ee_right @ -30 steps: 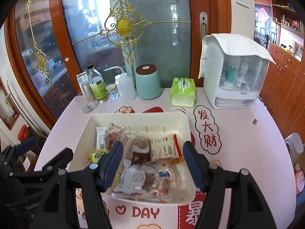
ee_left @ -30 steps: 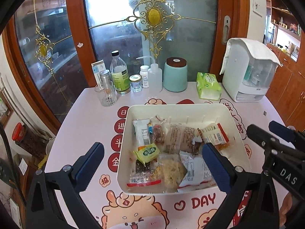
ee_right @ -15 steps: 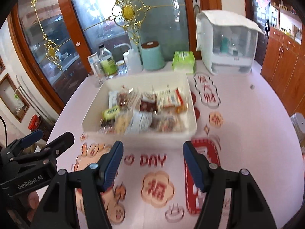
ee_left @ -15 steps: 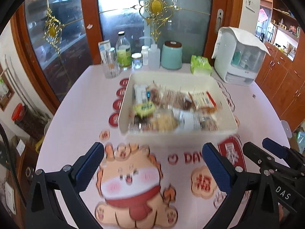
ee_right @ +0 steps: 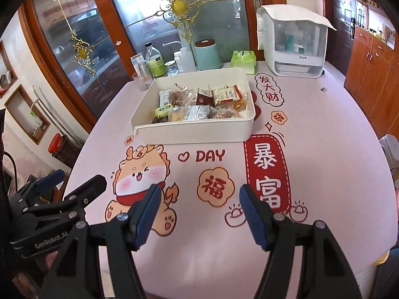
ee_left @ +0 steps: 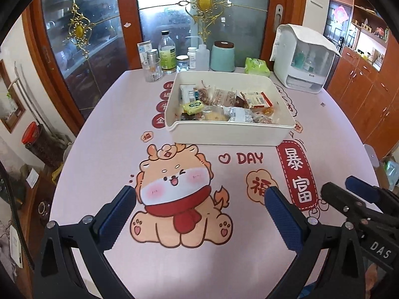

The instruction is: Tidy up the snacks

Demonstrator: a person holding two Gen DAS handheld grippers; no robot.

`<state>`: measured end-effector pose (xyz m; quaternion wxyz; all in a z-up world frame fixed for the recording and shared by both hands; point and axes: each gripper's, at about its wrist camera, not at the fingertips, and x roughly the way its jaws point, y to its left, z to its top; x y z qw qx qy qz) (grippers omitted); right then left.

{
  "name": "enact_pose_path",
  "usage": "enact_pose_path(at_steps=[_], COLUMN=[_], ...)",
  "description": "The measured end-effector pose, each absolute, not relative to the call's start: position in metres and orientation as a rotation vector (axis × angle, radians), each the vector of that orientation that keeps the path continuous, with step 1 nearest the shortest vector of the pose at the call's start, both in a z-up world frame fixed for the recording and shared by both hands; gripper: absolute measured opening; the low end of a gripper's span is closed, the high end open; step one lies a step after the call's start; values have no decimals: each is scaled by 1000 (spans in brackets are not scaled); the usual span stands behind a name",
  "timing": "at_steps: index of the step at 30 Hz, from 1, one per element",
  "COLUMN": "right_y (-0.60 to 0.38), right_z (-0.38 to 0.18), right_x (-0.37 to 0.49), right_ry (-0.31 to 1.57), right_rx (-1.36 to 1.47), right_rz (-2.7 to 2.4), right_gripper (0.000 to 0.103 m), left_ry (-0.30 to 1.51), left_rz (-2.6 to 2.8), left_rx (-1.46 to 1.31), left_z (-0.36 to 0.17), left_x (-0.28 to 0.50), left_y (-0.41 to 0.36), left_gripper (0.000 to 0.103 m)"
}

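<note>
The white tray (ee_left: 225, 133) of wrapped snacks (ee_left: 225, 106) sits at twelve o'clock on the table (ee_left: 104, 134), well apart from both grippers. Left gripper (ee_left: 199, 215) and right gripper (ee_right: 199, 211) hang released, holding nothing. Best approach: reach straight in and pinch one wrapper by its edge.

My views are bright and sharp, lit by daylight through the glass door (ee_left: 159, 5), which blows out white at its top. Fisheye bending curves the table edge (ee_right: 374, 129); black vignette fills the corners.
</note>
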<state>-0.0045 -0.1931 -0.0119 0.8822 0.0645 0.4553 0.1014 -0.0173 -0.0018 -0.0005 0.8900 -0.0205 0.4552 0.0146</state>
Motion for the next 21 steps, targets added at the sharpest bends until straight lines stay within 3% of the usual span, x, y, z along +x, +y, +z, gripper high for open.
enact_pose_path(at_steps=[21], right_y=[-197], right_z=[-10], right_x=[-17], right_ry=[935], right_rx=[138], right_rz=[219], right_gripper=[66], left_ry=[941], left_rz=[24], left_rx=[-20], left_z=[1], left_x=[-24], left_y=[-15], left_gripper=[102])
